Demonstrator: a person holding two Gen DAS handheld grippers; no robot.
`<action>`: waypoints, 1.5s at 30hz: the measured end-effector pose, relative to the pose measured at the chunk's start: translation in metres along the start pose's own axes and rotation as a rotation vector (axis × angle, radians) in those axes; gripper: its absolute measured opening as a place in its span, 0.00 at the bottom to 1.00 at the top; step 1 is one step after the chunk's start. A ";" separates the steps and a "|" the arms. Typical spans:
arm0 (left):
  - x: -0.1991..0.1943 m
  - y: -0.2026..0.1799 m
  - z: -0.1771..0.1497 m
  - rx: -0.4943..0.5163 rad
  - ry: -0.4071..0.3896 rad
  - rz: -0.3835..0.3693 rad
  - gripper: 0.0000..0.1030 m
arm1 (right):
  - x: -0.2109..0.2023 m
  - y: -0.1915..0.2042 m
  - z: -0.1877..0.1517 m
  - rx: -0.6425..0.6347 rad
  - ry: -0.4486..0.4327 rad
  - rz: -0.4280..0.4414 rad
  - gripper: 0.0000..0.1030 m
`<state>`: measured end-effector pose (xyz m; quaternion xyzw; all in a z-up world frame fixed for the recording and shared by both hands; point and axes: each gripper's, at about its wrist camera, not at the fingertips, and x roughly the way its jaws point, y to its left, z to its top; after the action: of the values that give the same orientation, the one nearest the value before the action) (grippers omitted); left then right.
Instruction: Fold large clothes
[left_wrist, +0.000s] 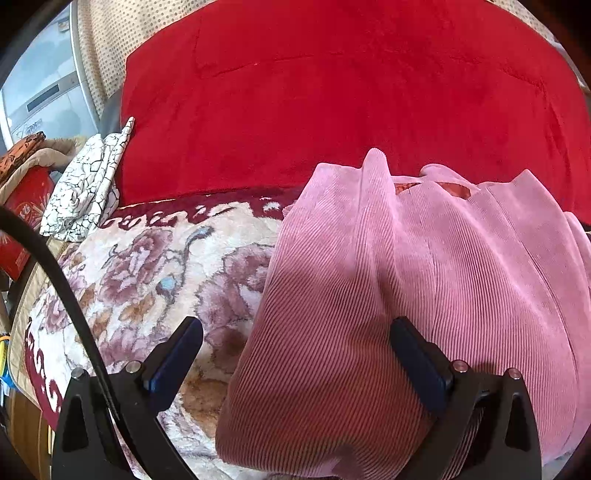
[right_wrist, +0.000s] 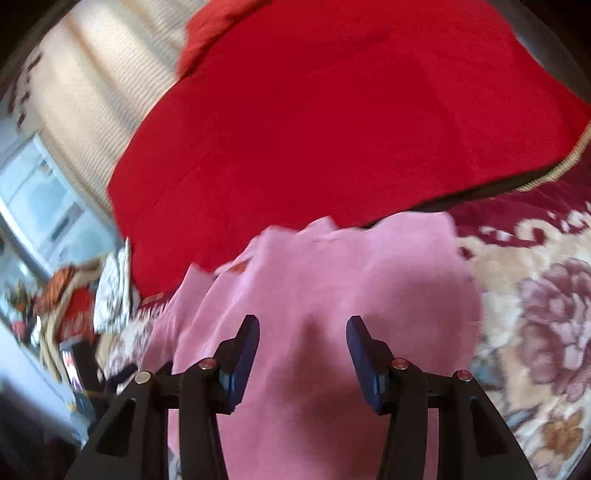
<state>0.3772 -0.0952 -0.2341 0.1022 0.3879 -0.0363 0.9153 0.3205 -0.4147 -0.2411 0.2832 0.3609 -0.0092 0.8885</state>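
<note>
A pink corduroy garment lies partly folded on a floral blanket, its left edge running down the middle of the left wrist view. My left gripper is open, its jaws straddling that left edge just above the cloth. The right wrist view is motion-blurred. The same pink garment fills its centre. My right gripper is open, jaws wide, hovering over the garment and holding nothing.
The floral blanket covers the bed. A large red plush blanket lies behind the garment. A white crackle-patterned cloth and cluttered boxes sit at the left. A black cable crosses the left side.
</note>
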 end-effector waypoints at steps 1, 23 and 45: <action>-0.002 -0.001 0.000 0.003 -0.006 0.007 0.98 | 0.003 0.008 -0.003 -0.024 0.011 0.004 0.51; -0.055 0.008 -0.026 -0.065 -0.057 -0.083 0.98 | 0.014 0.046 -0.052 -0.139 0.120 -0.061 0.54; -0.009 0.088 -0.069 -0.523 0.158 -0.509 0.98 | -0.025 -0.042 -0.104 0.403 0.154 0.200 0.69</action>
<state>0.3353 0.0060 -0.2608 -0.2321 0.4666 -0.1544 0.8394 0.2270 -0.4021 -0.3060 0.4889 0.3887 0.0286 0.7804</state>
